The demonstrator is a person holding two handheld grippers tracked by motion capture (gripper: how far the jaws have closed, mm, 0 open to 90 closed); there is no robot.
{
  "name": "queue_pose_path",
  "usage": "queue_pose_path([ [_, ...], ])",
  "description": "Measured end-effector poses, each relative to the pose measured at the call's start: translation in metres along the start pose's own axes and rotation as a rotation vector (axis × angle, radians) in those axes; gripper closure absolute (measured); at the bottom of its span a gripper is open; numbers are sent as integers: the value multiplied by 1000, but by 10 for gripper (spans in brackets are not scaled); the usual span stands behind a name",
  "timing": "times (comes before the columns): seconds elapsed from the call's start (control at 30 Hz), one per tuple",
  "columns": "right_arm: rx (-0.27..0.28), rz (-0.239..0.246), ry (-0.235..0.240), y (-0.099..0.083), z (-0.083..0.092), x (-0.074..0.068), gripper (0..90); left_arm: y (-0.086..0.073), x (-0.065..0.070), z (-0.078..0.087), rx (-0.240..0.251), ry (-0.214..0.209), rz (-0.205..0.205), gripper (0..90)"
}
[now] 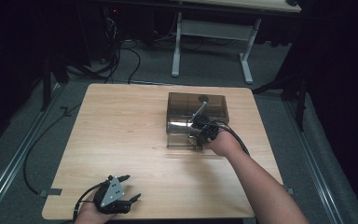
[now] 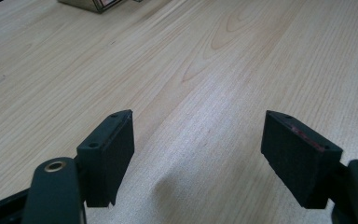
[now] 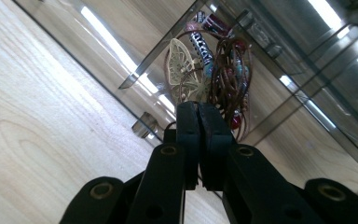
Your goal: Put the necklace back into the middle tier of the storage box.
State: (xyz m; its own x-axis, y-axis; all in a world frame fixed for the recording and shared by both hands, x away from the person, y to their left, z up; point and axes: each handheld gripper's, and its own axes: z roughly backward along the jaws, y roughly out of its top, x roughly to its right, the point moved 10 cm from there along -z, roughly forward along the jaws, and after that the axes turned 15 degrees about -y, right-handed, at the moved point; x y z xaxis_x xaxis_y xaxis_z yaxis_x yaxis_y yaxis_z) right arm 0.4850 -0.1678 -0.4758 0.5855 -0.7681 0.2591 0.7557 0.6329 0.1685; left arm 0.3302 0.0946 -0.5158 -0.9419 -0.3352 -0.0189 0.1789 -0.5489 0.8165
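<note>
A smoky see-through box stands on the wooden table, right of centre. My right gripper is at the box's near side. In the right gripper view the jaws are shut on a bundle of brown cord jewellery with a pale butterfly charm and coloured beads, hanging in front of the box's tinted walls. My left gripper rests near the table's front left edge. Its pads stand wide apart over bare wood, with nothing between them.
A white-legged desk stands beyond the table on grey carpet, with cables on the floor at the back left. Metal rails run along both sides. A corner of the box peeks in at the top of the left gripper view.
</note>
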Motion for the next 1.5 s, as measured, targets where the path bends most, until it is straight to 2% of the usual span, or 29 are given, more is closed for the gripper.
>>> queue_pose_path([
  [0.2, 7, -5, 5, 3, -2, 0, 867, 0, 0, 0, -1, 3, -2, 261],
  [0.27, 0, -22, 10, 2, 4, 1, 867, 0, 0, 0, -1, 3, -1, 261],
  [0.3, 19, -9, 10, 3, 7, 3, 867, 0, 0, 0, -1, 2, -1, 261],
  [0.37, 40, -19, 9, 5, 18, 7, 869, 0, 0, -1, -8, 3, -3, 262],
  [0.5, 88, -75, -21, 11, 31, 23, 870, -1, 0, -1, -15, 5, -7, 262],
  [0.6, 105, -110, -58, 18, 28, 32, 841, -1, 0, -1, -12, 7, -5, 262],
  [0.67, 102, -118, -57, 21, 21, 30, 830, -1, 0, -1, -14, 6, -6, 263],
  [0.8, 69, -93, -30, 20, 11, 20, 842, -1, 0, -1, -13, 4, -4, 262],
  [0.87, 41, -46, -2, 17, 6, 6, 865, -1, 0, -1, -15, 4, -6, 262],
  [0.97, 7, -40, 9, 13, 1, -4, 871, -1, 1, -1, -17, 5, -9, 262],
  [1.0, 13, -25, 11, 13, -2, -5, 871, -1, 1, -1, -16, 6, -10, 263],
  [1.13, 3, -31, 7, 13, -9, -10, 869, -1, 1, -2, -17, 6, -9, 263],
  [1.17, 12, -13, 3, 13, -10, -10, 869, -1, 1, -1, -17, 6, -8, 263],
  [1.3, 25, -15, -2, 14, -6, -8, 850, -1, 0, -2, -20, 6, -7, 263],
  [1.37, 26, -46, 4, 13, 2, -7, 844, -1, 1, -2, -19, 7, -10, 263],
  [1.4, 48, -34, 1, 14, 4, -4, 842, -1, 1, -2, -18, 7, -10, 263],
  [1.5, 63, -61, 3, 13, 15, 0, 841, -1, 1, -2, -19, 8, -11, 263],
])
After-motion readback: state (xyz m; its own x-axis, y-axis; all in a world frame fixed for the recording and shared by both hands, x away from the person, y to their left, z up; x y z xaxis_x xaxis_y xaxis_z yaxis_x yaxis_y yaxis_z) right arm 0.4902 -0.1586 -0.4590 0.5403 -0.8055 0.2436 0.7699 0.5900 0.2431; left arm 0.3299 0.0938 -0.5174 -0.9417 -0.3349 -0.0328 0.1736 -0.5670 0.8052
